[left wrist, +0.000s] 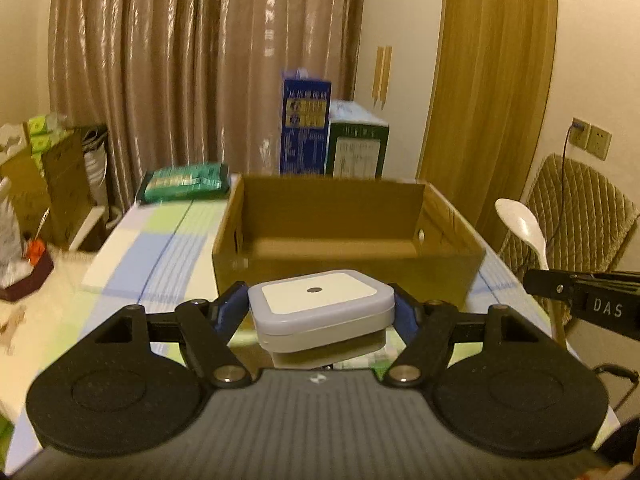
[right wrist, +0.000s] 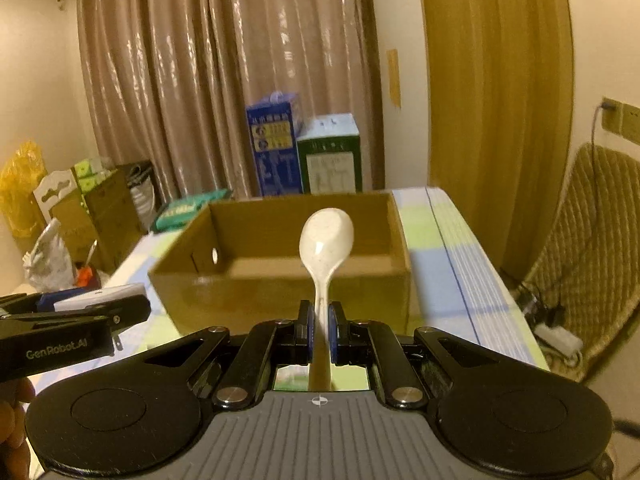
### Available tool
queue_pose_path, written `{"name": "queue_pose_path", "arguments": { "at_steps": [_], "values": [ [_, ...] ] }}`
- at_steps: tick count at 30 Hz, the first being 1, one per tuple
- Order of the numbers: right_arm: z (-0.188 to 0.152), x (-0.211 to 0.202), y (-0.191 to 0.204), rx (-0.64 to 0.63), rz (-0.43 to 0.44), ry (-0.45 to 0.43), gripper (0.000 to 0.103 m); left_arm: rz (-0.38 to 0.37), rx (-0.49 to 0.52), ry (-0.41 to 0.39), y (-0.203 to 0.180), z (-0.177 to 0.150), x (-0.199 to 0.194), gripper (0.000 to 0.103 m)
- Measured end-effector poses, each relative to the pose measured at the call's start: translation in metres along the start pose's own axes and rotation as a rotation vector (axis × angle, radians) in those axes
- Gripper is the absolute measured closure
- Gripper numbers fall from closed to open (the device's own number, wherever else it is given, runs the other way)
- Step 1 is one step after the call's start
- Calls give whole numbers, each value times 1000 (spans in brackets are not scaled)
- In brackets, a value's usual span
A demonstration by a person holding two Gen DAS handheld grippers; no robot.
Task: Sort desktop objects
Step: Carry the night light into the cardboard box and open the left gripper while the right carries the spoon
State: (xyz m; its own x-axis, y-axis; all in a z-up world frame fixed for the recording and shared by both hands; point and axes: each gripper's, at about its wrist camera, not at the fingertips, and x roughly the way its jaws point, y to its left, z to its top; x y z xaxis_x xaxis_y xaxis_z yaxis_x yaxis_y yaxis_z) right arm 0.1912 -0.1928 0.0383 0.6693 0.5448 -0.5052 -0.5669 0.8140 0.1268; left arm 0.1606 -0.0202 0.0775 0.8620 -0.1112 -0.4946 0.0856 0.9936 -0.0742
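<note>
My left gripper (left wrist: 321, 312) is shut on a white square plug-in night light (left wrist: 320, 300), held above the table just in front of an open cardboard box (left wrist: 348, 264). My right gripper (right wrist: 320, 322) is shut on the handle of a white speckled spoon (right wrist: 326, 240), whose bowl points up in front of the same cardboard box (right wrist: 280, 292). In the left wrist view the spoon (left wrist: 524, 228) and the right gripper's finger show at the right edge. The right wrist view shows the left gripper with the night light (right wrist: 100, 296) at the left edge.
The table wears a checked cloth (left wrist: 160, 260). A green packet (left wrist: 186, 182) lies beyond the box on the left. Blue (left wrist: 304, 128) and green cartons (left wrist: 356, 144) stand behind the table by the curtain. A padded chair (right wrist: 588, 248) stands to the right.
</note>
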Motion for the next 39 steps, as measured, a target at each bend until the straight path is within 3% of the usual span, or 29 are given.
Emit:
{"name": "queue_pose_path", "arguments": {
  "at_steps": [6,14,26,39],
  "values": [
    [39,49,0,5,18,-26,99,-18,4,-40,10,40,53,33],
    [68,120,5,65,39,-59,99,-34,-2,-88,29,67,120,33],
    [60,190,1,87,4,10,99,-75,-54,-52,49,75,179,33],
    [53,201,6,80,-15,36,99,-90,-91,6,55,65,205,33]
  ]
}}
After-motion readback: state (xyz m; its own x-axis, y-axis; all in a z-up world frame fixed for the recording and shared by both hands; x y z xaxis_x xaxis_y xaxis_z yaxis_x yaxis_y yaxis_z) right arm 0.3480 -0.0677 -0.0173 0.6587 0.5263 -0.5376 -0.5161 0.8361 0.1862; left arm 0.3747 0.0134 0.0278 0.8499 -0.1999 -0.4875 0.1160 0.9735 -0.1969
